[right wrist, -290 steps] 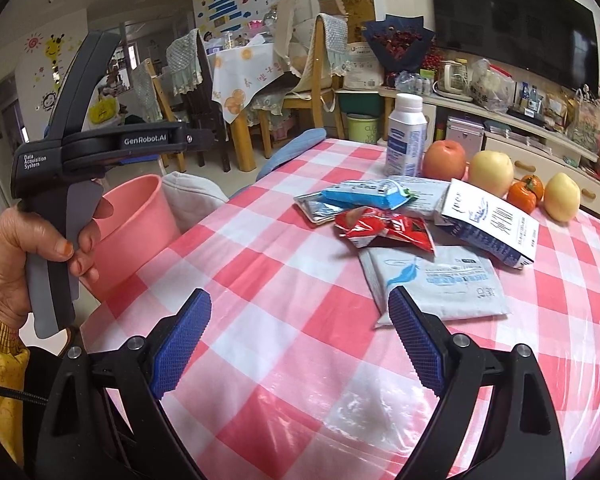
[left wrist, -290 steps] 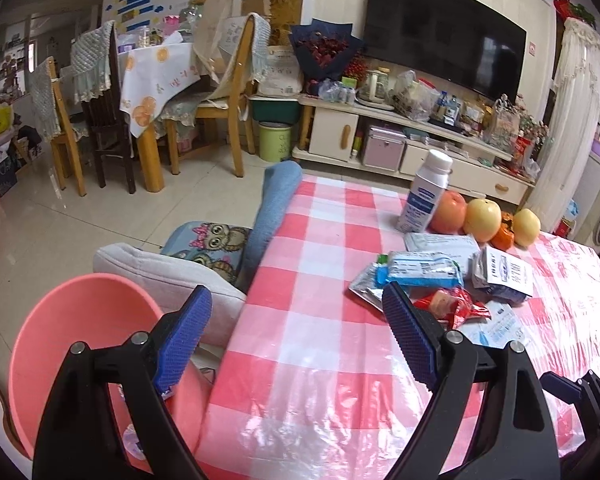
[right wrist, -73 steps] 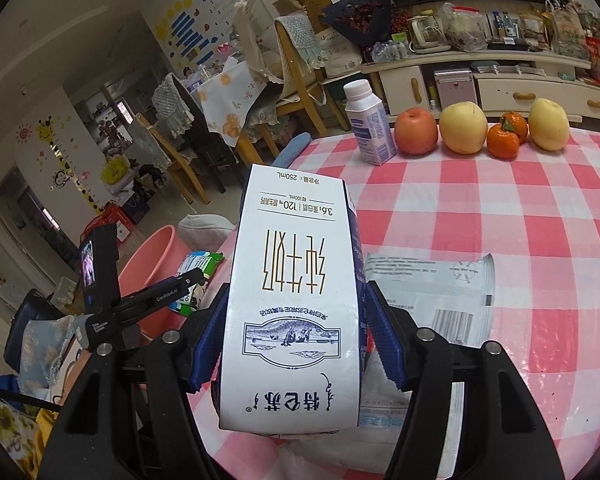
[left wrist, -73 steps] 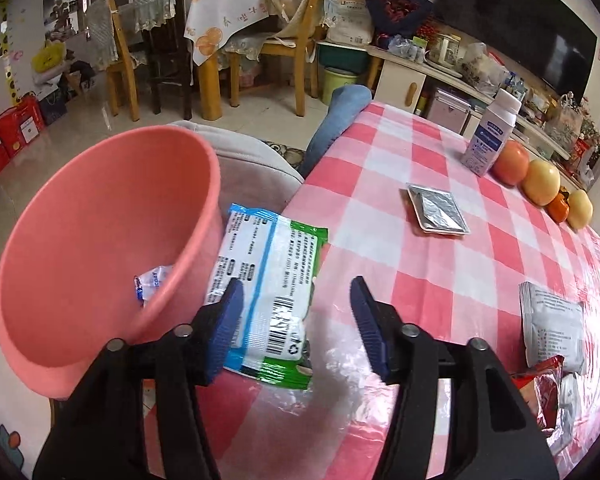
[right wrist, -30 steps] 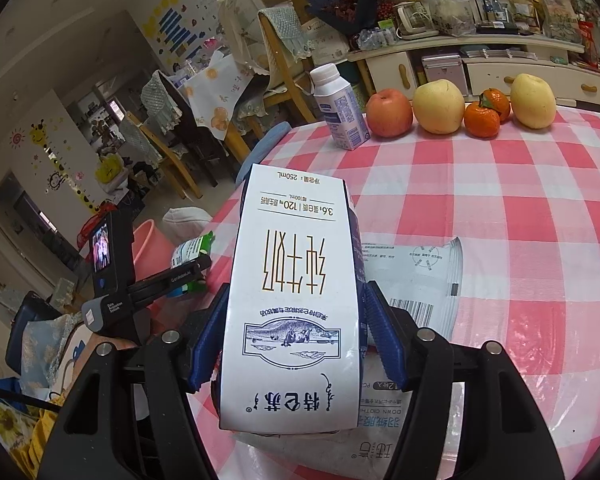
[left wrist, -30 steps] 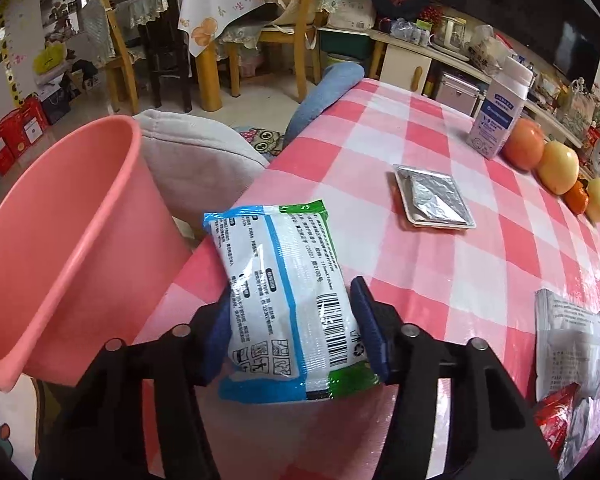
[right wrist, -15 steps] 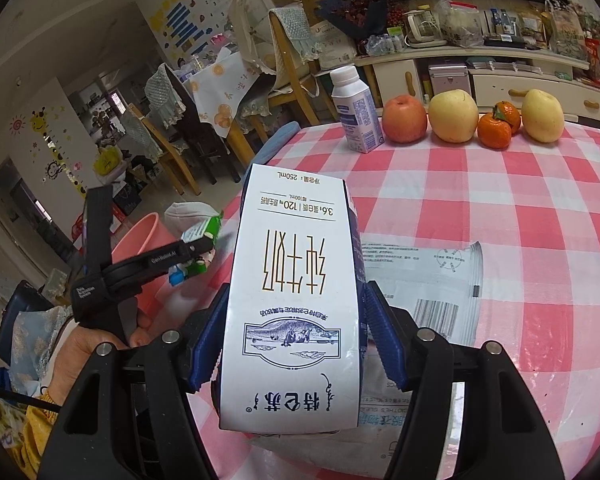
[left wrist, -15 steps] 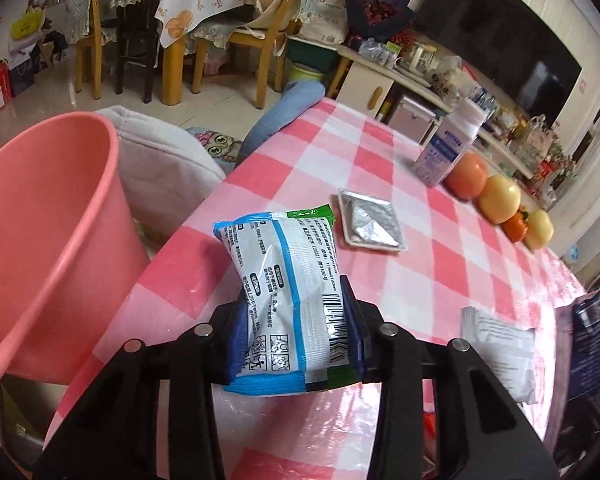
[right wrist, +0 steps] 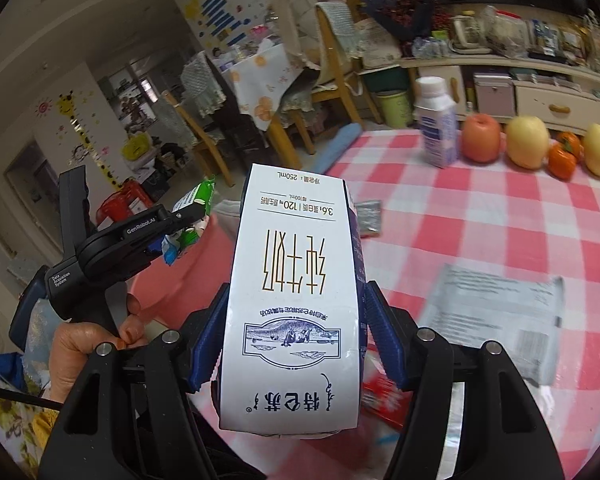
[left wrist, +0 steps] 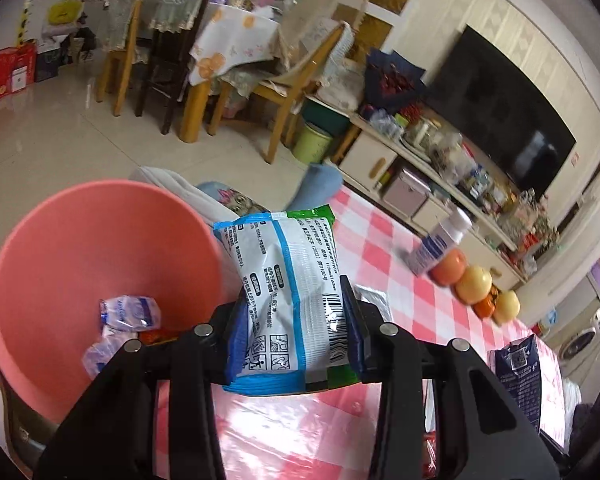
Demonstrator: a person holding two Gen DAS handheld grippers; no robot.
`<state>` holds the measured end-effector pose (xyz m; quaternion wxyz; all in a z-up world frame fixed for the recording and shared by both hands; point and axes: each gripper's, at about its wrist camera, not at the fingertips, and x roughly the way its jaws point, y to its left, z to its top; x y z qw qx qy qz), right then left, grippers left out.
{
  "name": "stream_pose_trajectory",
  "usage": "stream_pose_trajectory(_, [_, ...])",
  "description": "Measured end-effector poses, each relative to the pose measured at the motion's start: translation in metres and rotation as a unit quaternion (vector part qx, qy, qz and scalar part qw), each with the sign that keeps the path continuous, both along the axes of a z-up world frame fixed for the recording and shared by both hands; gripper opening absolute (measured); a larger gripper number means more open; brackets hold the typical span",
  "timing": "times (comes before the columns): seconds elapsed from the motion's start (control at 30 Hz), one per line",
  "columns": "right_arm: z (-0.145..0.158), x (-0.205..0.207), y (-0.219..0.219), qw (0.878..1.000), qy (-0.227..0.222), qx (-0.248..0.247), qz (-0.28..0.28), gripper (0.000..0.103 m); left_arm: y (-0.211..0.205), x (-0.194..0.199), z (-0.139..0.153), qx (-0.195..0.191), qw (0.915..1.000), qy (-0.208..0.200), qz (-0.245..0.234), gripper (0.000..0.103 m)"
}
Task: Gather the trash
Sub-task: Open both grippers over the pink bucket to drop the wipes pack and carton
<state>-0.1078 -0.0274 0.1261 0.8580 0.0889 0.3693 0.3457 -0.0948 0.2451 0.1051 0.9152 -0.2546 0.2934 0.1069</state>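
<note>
The left tool (left wrist: pixel 296 330), clamped on the blue-green snack bag (left wrist: pixel 290 292), has risen beside the pink bin (left wrist: pixel 72 248), while the right tool (right wrist: pixel 294 340) grips the "250mL" milk carton (right wrist: pixel 296 292).

Tiled floor (left wrist: pixel 40 140), wooden chairs (left wrist: pixel 288 92), wall TV (left wrist: pixel 496 120), cream cabinet (right wrist: pixel 540 96).

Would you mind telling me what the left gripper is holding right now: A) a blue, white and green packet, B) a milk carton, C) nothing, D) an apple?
A: the left gripper is shut on the packet, beside the pink bin; the milk carton sits in the right gripper.
</note>
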Motion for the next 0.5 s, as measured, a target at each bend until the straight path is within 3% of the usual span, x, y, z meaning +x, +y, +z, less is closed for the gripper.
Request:
stream_pose_trajectory(0.27, [0.033, -0.003, 0.103, 0.996, -0.029, -0.007, 0.084, 0.066, 0.072, -0.031, 0.000, -0.038, 0.9957, -0.009, 0.084, 0.042])
stream_pose_trajectory(0.5, [0.054, -0.001, 0.190, 0.990, -0.054, -0.018, 0.130, 0.066, 0.118, -0.047, -0.010, -0.077, 0.9888, -0.020, 0.127, 0.042])
